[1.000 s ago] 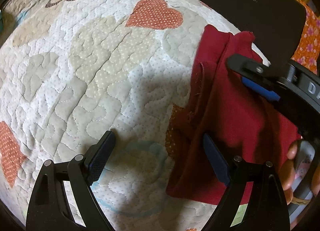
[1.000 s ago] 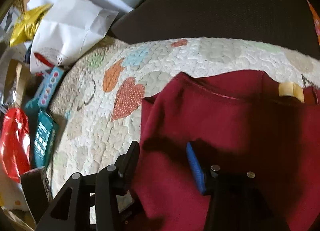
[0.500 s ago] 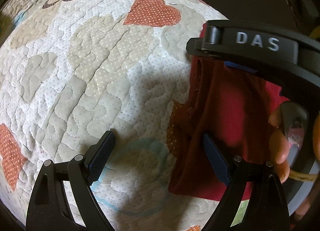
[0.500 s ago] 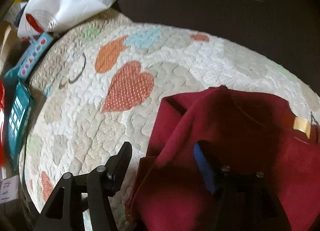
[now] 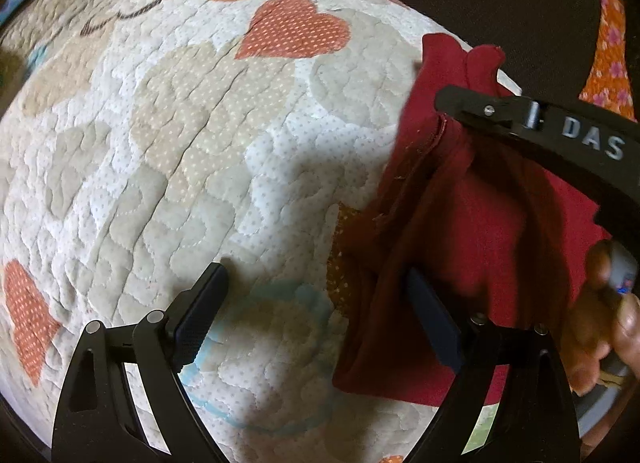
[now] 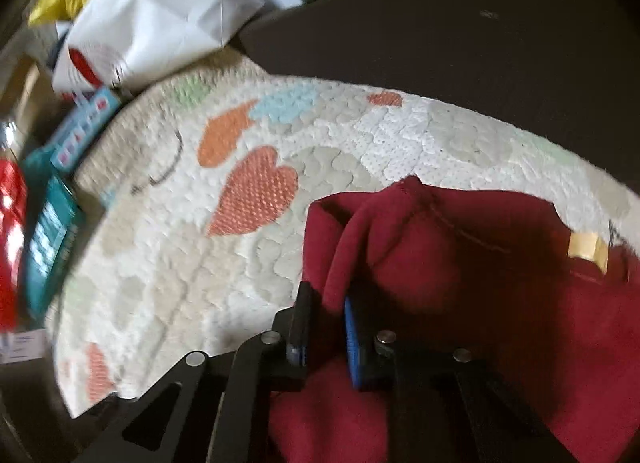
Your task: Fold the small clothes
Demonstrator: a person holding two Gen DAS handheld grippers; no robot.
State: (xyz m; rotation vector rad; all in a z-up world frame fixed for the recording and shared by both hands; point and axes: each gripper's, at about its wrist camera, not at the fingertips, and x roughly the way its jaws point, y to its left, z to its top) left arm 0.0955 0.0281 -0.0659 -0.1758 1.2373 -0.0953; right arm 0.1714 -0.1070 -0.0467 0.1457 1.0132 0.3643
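Red garment [image 6: 500, 303] pinched in right gripper [image 6: 326, 323], jaws just closed; left gripper [image 5: 316, 303] wide open over quilt [image 5: 180, 143].

Raised letters "DAS" stand on the black arm of the right gripper [image 5: 440, 101]; nothing else reads

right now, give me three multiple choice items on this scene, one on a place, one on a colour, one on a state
1. Where does the garment lie?
A. on the heart-patterned quilt
B. in a basket
C. on a hanger

2. What colour is the garment?
A. blue
B. dark red
C. yellow

3. How does the right hand-held gripper stand?
A. wide open above the cloth
B. shut on a paper bag
C. closed on a fold of the garment

Answers: 1 A, quilt shows around the cloth; 2 B, both views show dark red; 3 C, cloth is pinched between its jaws, which have just been closing.
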